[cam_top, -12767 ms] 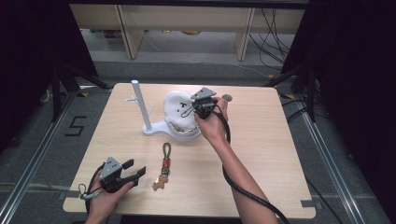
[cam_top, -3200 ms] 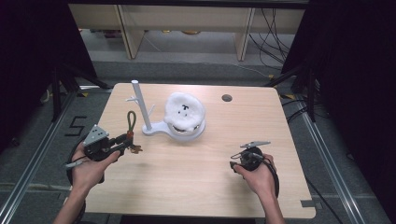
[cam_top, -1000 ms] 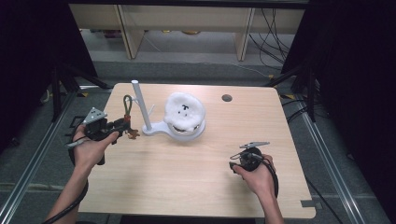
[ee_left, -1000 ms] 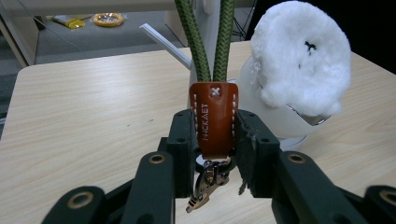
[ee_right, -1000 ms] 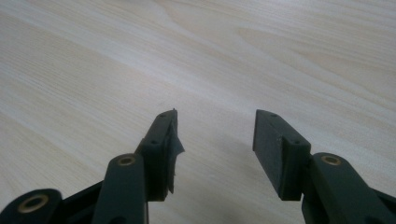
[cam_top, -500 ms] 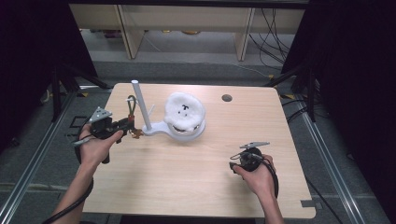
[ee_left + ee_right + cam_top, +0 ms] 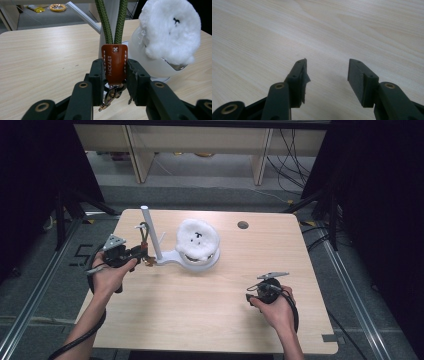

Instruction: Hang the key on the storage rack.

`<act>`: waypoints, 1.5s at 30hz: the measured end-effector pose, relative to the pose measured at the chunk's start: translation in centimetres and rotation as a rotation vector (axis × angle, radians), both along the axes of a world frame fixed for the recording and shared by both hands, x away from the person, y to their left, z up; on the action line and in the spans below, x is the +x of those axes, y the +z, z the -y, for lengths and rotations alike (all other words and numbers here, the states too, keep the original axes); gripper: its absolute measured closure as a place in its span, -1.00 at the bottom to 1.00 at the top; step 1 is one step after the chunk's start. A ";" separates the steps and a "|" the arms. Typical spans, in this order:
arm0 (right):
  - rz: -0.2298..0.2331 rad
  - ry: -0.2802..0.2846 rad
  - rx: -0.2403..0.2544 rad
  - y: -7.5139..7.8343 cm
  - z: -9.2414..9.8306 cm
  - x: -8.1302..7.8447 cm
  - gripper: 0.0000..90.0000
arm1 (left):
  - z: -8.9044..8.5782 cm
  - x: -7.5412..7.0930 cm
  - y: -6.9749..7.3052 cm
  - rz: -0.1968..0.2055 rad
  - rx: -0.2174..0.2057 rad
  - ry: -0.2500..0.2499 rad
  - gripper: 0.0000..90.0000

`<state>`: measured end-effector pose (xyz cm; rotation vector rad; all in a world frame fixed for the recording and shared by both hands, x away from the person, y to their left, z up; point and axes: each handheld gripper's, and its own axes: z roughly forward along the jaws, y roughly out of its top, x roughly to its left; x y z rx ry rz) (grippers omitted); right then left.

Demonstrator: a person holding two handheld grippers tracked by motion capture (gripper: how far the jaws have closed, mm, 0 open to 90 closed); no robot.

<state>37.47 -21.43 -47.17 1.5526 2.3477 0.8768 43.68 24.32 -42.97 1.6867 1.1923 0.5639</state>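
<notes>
Now, the wooden table [image 7: 210,315] is carrying everything here. Toward its far middle, a white stand [image 7: 192,262] is sitting with a fluffy white plush [image 7: 198,239] on its bowl and a tall white post [image 7: 151,234] rising at its left end. The left gripper [image 7: 136,252] is hovering just beside that post, its jaws clamping an orange leather tab [image 7: 114,63]. The left gripper view is showing the pads pressing both sides of the tab. From that tab a green cord loop [image 7: 113,21] is running straight up in front of the post, and a metal clasp [image 7: 110,97] is dangling below. That keychain is hanging in the air, off the table. Over on the near right, the right gripper [image 7: 261,289] is resting low by the table, well apart from the stand, its jaws standing wide with bare wood between them and nothing held.
</notes>
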 end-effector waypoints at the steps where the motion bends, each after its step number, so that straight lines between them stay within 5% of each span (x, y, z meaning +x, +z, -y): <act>1: 0.002 -0.001 -0.004 0.0 0.0 0.0 0.13 | 0.0 0.1 -0.1 0.000 -0.001 0.001 0.50; 5: -0.027 0.001 -0.010 0.2 -0.1 -0.1 0.13 | 0.1 0.2 -0.3 0.001 0.004 0.002 0.49; 11: -0.001 -0.023 -0.061 0.0 -0.1 -0.1 0.13 | 0.3 0.5 -0.6 0.000 0.016 -0.006 0.48; 16: -0.016 0.005 -0.022 0.2 -0.1 -0.1 0.13 | 0.4 0.6 -0.7 -0.005 0.032 -0.005 0.45; 24: 0.002 -0.027 -0.050 0.1 -0.1 -0.1 0.12 | -0.1 -0.3 -0.9 0.007 0.066 0.001 0.34; 27: -0.013 0.002 -0.026 0.2 0.1 0.0 0.12 | -0.4 -1.0 -1.0 0.028 0.075 -0.015 0.24; 34: 0.014 -0.038 -0.031 0.1 -0.1 -0.2 0.12 | -1.4 -3.8 -2.3 0.073 0.072 0.005 -0.02; 41: 0.007 -0.026 -0.054 -0.4 0.2 0.2 0.12 | -2.1 -7.1 -5.7 0.104 0.055 0.028 -0.15; 45: -0.022 -0.012 -0.021 -0.6 0.1 0.3 0.11 | -2.3 -8.4 -7.6 0.110 0.062 0.042 -0.17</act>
